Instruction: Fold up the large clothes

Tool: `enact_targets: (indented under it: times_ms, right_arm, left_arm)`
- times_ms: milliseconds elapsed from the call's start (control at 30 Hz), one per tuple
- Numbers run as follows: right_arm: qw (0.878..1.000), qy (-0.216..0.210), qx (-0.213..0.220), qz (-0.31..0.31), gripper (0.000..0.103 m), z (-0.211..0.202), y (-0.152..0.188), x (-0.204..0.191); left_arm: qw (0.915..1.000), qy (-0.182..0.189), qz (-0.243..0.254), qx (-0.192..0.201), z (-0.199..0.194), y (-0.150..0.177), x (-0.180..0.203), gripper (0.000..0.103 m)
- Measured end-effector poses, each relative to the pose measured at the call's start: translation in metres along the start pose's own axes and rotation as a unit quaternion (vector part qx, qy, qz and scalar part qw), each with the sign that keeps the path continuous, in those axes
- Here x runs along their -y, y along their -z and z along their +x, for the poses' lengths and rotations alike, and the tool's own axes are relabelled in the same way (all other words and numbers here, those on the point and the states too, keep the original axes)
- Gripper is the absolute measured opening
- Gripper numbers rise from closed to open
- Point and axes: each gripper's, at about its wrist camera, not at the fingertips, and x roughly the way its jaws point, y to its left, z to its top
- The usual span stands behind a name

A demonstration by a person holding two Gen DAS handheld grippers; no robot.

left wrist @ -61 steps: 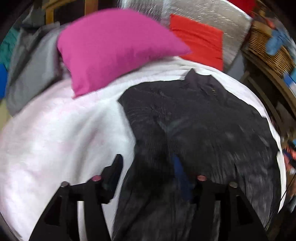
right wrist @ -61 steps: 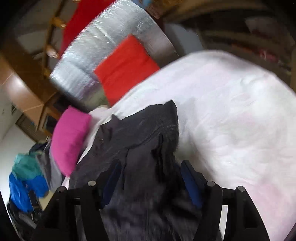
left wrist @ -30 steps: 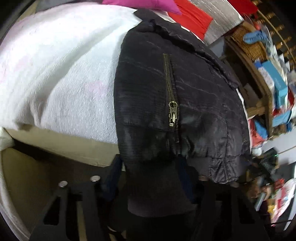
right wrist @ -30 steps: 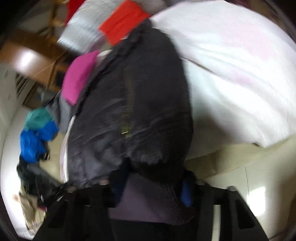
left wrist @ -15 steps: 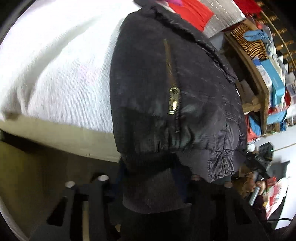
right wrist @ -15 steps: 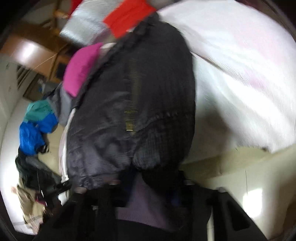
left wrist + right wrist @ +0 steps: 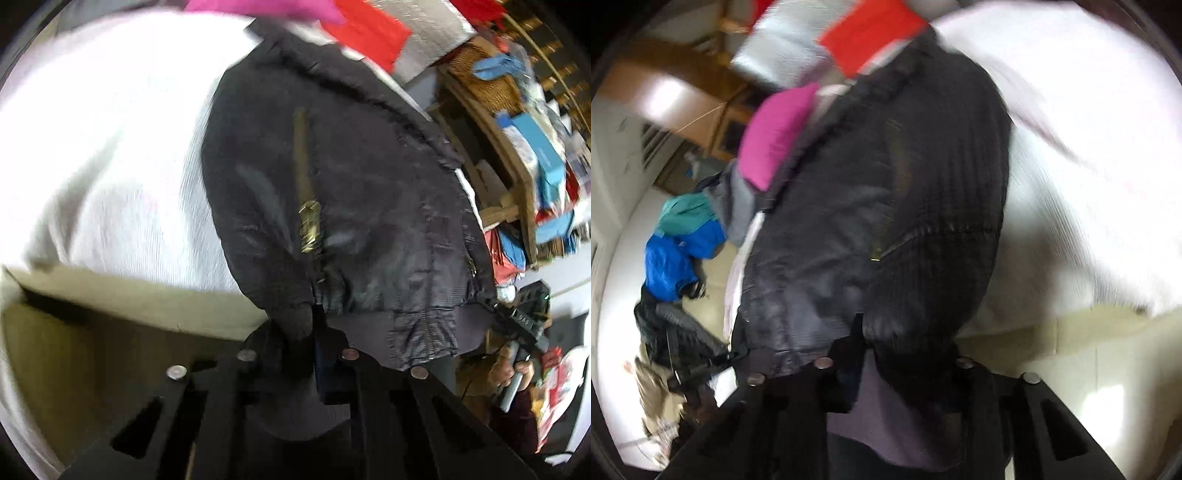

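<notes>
A black padded jacket with a brass pocket zip lies over the front edge of a white-covered bed. Its ribbed hem hangs past the edge. My left gripper is shut on the hem at the jacket's left corner. In the right wrist view the same jacket fills the middle. My right gripper is shut on the hem at the right corner. The fingertips of both are buried in fabric.
A pink pillow, a red cushion and a silver cushion sit at the head of the bed. A cluttered wooden shelf stands to the right. Blue and teal clothes lie on the floor to the left.
Both grippers have pulled the jacket's hem back toward the bed's front edge and lower. The jaws have closed tighter on the hem. The jacket now drapes over the edge.
</notes>
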Motion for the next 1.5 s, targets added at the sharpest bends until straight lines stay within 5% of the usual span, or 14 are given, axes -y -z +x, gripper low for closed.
enact_targets:
  times_ms: [367,633,933,1067,1233,1333,1367,1433,1500]
  right_arm:
    - [0.994,-0.061,0.076,-0.053,0.025,-0.051,-0.042,-0.079]
    - [0.982,-0.092,0.157,-0.056,0.025,-0.057,-0.146,-0.115]
    - [0.969,-0.048,0.242,-0.004,0.017,0.008,-0.324,-0.098]
    - [0.973,0.0,0.229,0.023,0.017,0.057,-0.373,-0.063]
    - [0.971,0.049,0.218,0.088,0.016,0.092,-0.408,-0.001]
    - [0.974,0.042,0.198,0.104,0.026,0.105,-0.412,0.018]
    - [0.976,0.042,0.187,0.101,0.056,0.109,-0.413,0.02]
    - [0.979,0.053,0.167,0.1,0.09,0.12,-0.417,0.021]
    - [0.986,0.044,0.148,0.07,0.09,0.129,-0.423,0.011]
  left_arm:
    - [0.9925,0.02,0.057,0.107,-0.09,-0.049,0.058,0.01]
    - [0.982,0.049,0.039,0.178,-0.119,-0.158,0.062,0.01]
    - [0.9863,0.015,0.003,0.164,-0.015,-0.345,0.042,0.01]
    - [0.9908,-0.007,-0.044,0.128,0.058,-0.398,0.017,0.01]
    - [0.9903,-0.008,-0.099,0.097,0.117,-0.416,-0.012,0.014]
    - [0.9886,0.018,-0.109,0.102,0.12,-0.409,-0.02,0.02]
    - [0.9875,0.031,-0.109,0.109,0.116,-0.405,-0.02,0.029]
    - [0.9847,0.052,-0.12,0.116,0.11,-0.4,-0.024,0.05]
    - [0.9808,0.052,-0.134,0.132,0.105,-0.399,-0.027,0.064]
